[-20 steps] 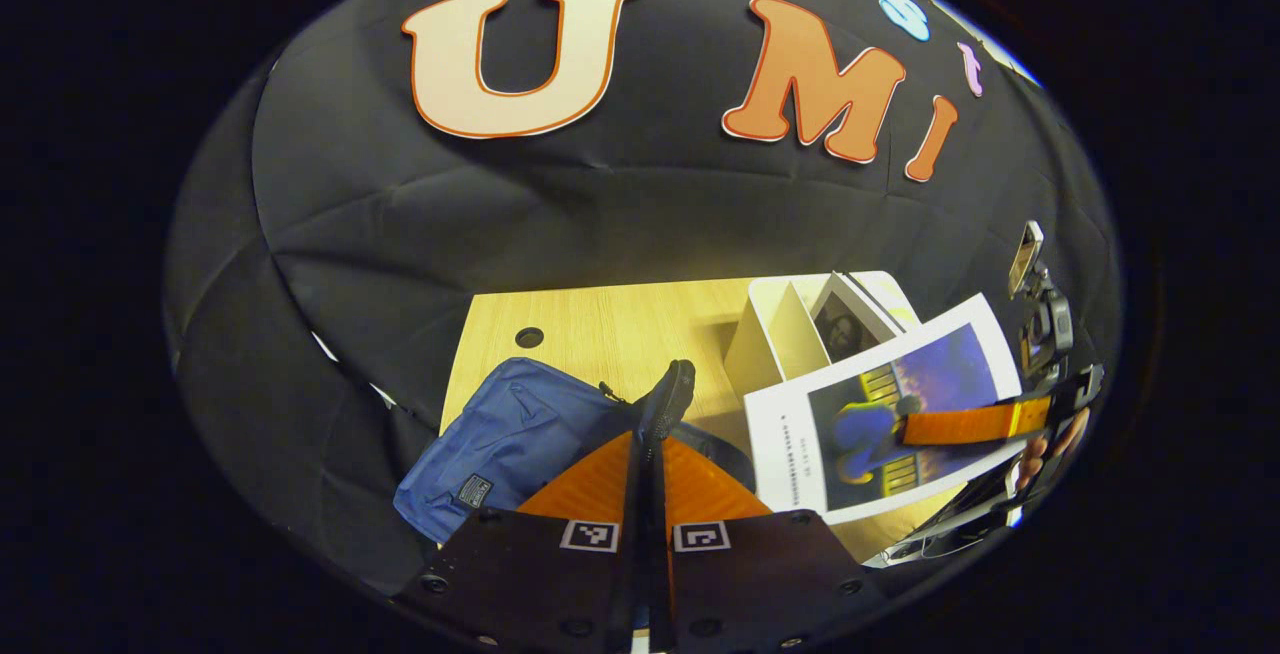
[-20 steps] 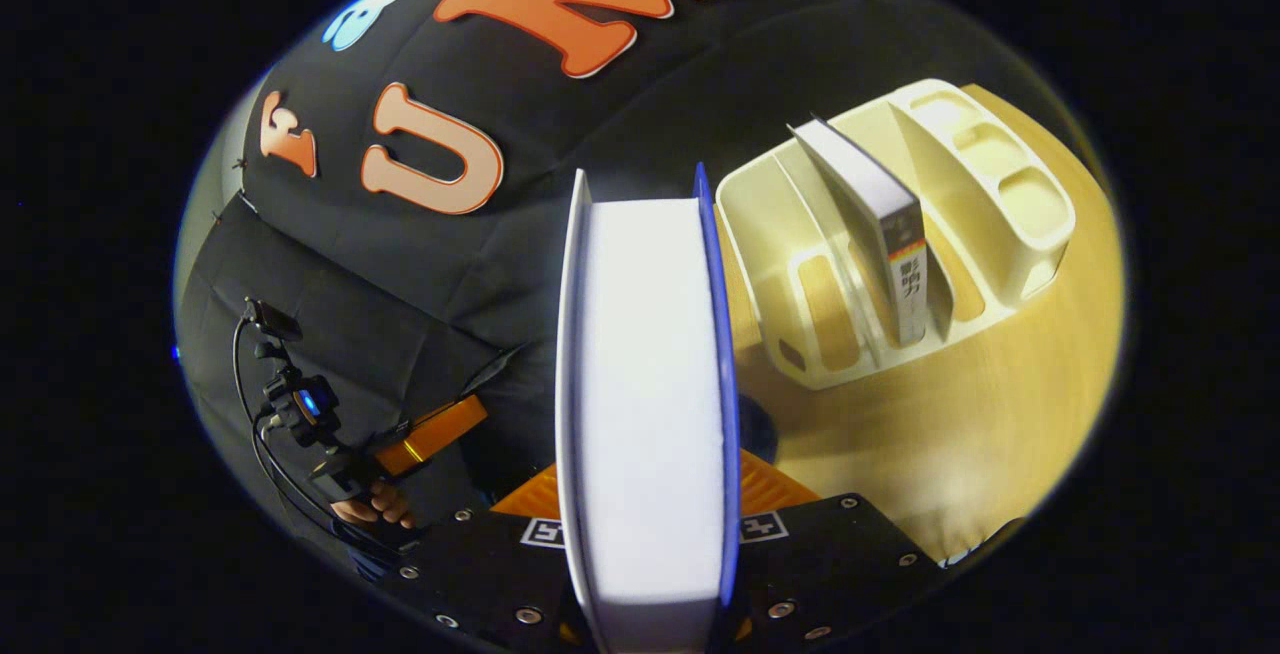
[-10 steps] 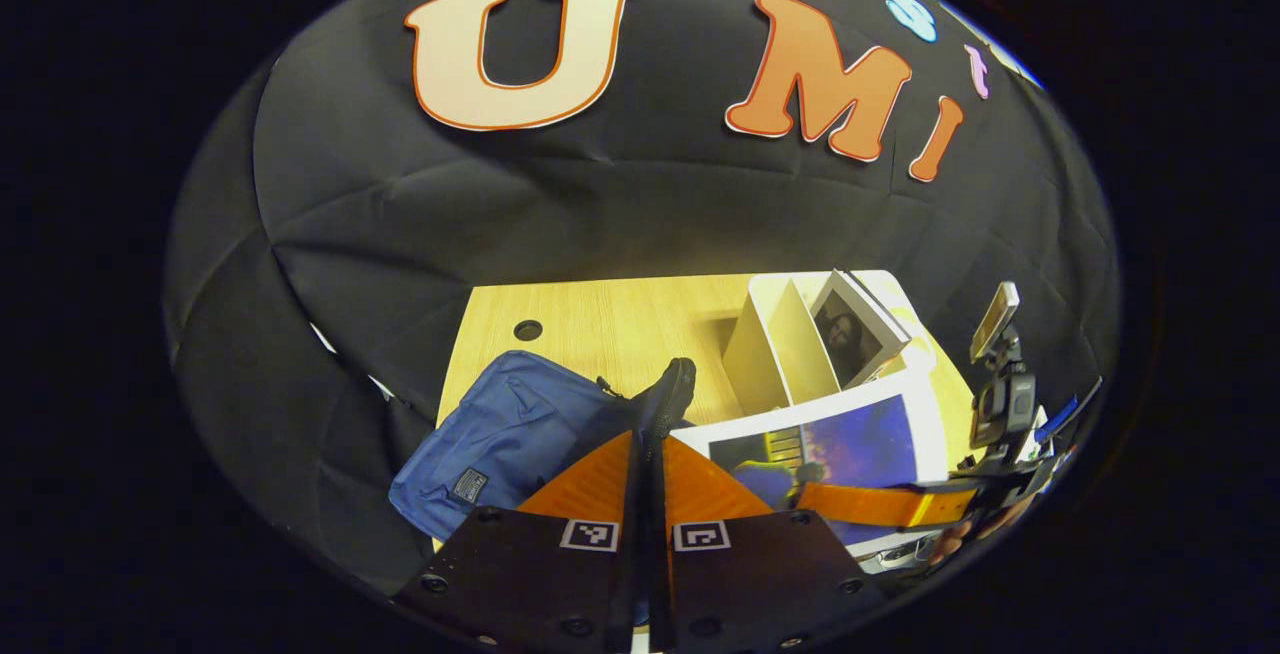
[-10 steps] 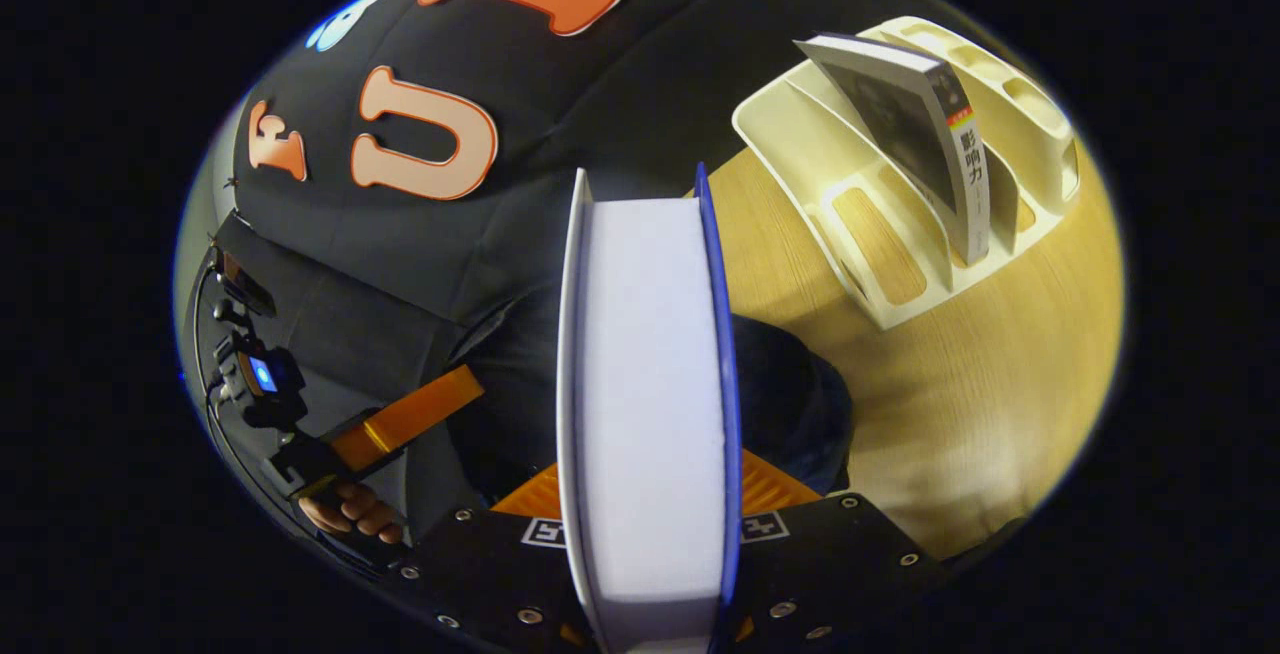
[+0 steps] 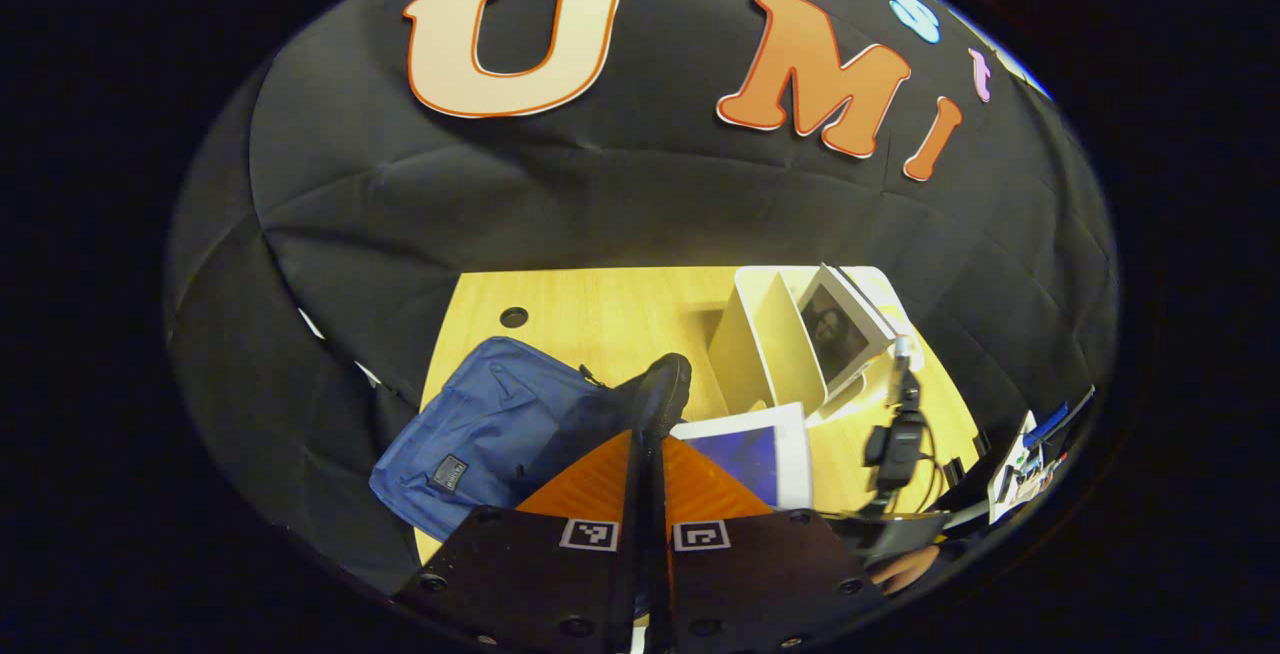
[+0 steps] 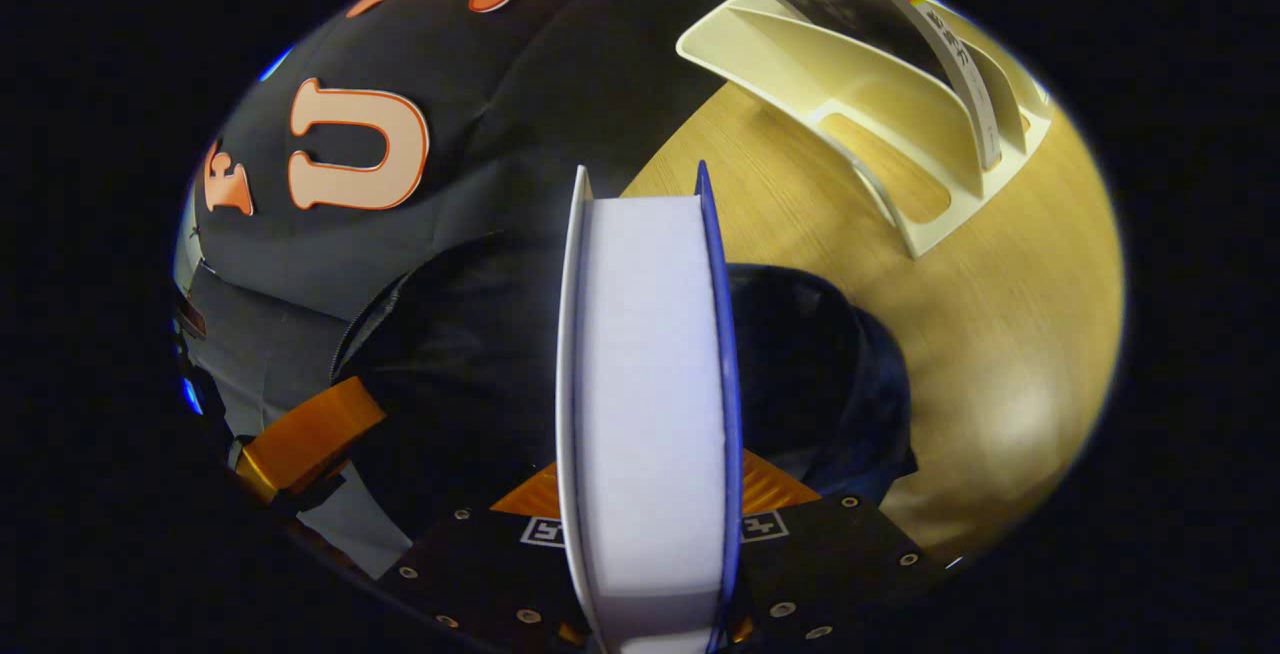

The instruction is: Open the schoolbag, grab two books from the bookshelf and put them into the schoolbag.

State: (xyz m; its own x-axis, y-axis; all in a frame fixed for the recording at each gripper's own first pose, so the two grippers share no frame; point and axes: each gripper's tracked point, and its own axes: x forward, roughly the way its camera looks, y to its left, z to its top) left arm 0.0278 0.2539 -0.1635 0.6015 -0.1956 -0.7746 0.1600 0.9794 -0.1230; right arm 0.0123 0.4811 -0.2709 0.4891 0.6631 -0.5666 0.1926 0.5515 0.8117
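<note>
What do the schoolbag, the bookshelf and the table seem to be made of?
Schoolbag: blue woven fabric, matte, creased and slack. Bookshelf: cream moulded plastic by its look, smooth with rounded cut-outs. Table: pale wood or wood-look laminate; grain lines show with a soft sheen.

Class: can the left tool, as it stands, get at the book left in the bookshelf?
Probably not: the left tool is shut on the schoolbag edge; the book leans in the bookshelf beyond.
</note>
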